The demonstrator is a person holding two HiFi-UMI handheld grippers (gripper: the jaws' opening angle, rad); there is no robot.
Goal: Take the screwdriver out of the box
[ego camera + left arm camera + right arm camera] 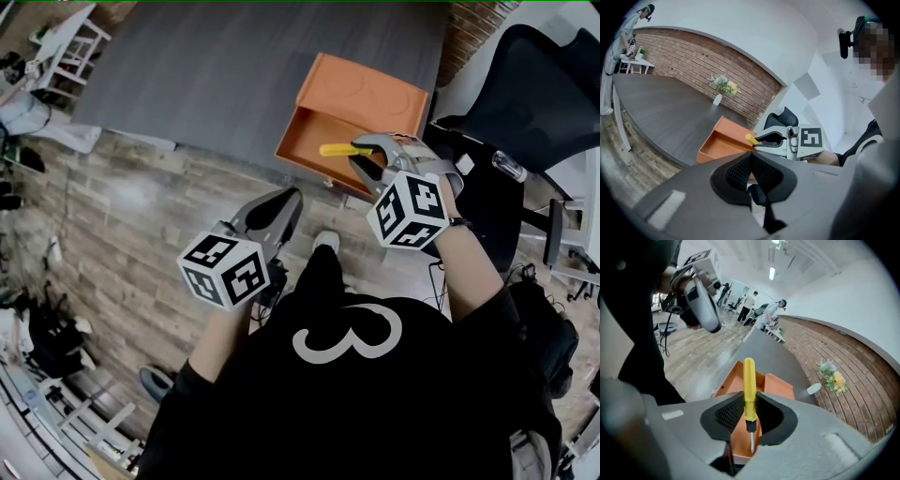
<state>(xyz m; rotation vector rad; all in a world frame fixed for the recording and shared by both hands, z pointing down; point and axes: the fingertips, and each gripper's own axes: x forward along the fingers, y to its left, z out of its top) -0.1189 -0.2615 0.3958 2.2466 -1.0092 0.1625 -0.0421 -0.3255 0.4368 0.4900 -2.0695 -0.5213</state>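
Observation:
The orange box [361,98] sits open on the near edge of the grey table [216,66]. My right gripper [358,156] is shut on the yellow screwdriver [336,149], holding it just above the box's front part. In the right gripper view the yellow screwdriver [749,390] stands between the black pads [727,414] with its metal tip pointing toward the camera, and the orange box [776,384] lies below it. My left gripper [284,204] hovers off the table's near edge, left of the box, shut with nothing in it. The left gripper view shows its pads [739,172] meeting.
A black office chair [539,98] stands right of the table. A small vase of flowers [723,89] is at the table's far end by the brick wall [693,56]. A white side table [64,42] stands at the far left on the wooden floor [112,216].

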